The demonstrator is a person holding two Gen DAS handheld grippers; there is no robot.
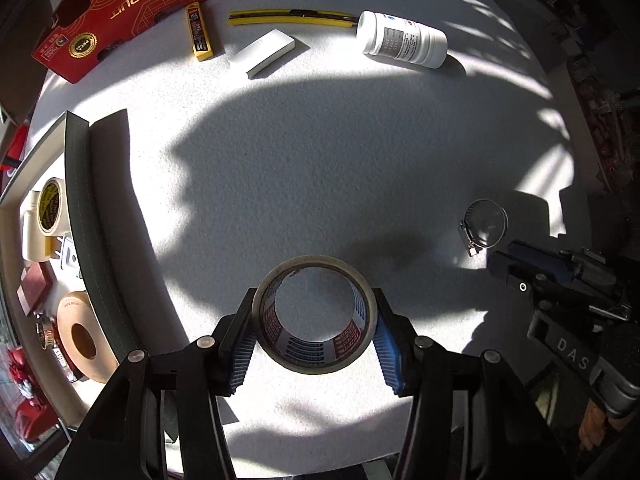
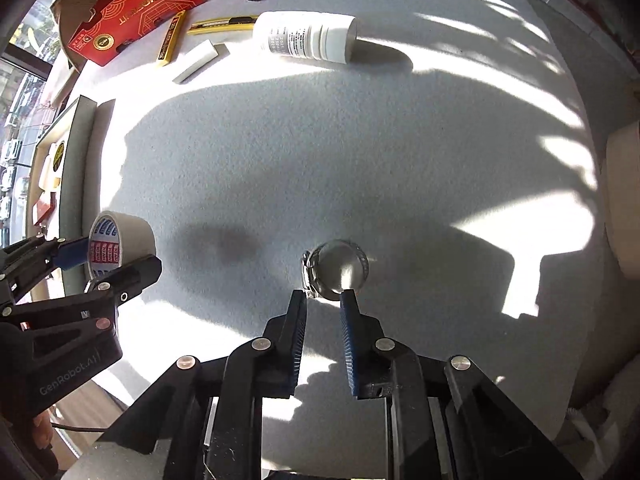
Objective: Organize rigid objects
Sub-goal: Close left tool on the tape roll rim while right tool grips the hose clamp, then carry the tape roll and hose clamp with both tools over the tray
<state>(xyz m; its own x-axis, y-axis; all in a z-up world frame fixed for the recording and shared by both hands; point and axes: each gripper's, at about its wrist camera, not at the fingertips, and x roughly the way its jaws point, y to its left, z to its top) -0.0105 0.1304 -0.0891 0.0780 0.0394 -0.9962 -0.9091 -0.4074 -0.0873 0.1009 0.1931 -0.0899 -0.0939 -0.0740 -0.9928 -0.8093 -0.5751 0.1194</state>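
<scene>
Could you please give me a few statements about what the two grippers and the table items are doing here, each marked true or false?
1. The left gripper holds a roll of tape between its fingers. True.
2. The white bottle stands upright on the table. False: it lies on its side.
3. The right gripper grips a metal hose clamp at its fingertips. True.
4. The yellow utility knife is inside the box. False: it lies on the table next to the white bottle.
5. The box already contains other rolls of tape. True: one tan roll and a roll with a black and yellow label are in it.
</scene>
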